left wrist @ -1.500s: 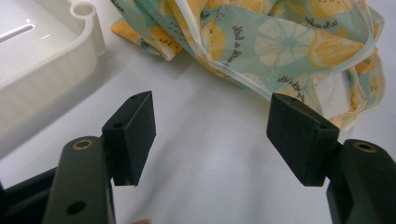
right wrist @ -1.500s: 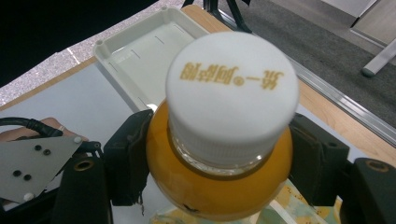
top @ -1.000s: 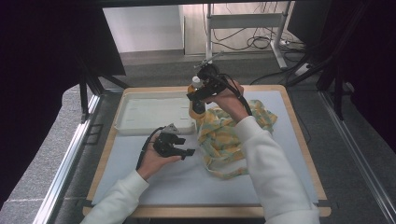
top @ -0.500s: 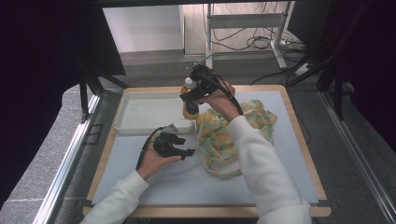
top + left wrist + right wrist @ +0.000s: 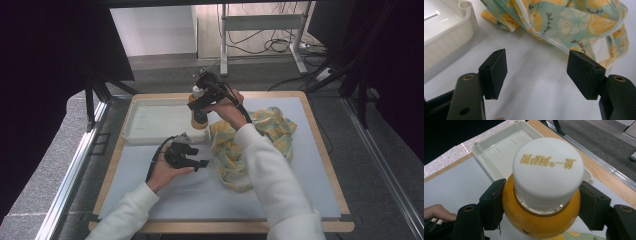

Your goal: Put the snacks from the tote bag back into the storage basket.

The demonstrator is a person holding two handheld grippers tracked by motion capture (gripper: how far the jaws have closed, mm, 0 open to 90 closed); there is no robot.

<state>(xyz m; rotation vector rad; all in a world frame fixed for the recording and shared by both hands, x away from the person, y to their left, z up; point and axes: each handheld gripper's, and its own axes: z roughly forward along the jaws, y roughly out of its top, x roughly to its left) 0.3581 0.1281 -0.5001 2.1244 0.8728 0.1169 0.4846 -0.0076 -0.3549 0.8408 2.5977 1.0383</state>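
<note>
My right gripper is shut on an orange juice bottle with a white cap; its black pads press the bottle's shoulder from both sides. The bottle hangs over the right end of a white tray. A lemon-print cloth bag lies crumpled on the white mat, right of the tray. My left gripper rests low on the mat beside the bag, open, with nothing between its pads. The bag lies just beyond them.
The white mat sits on a wooden-edged table. Dark stands flank the table at left and right. Metal rails run along the left side. The tray's corner lies close to my left gripper.
My right gripper has carried the bottle leftward and slightly down, from above the bag to above the tray's right end. The left gripper has stayed in place.
</note>
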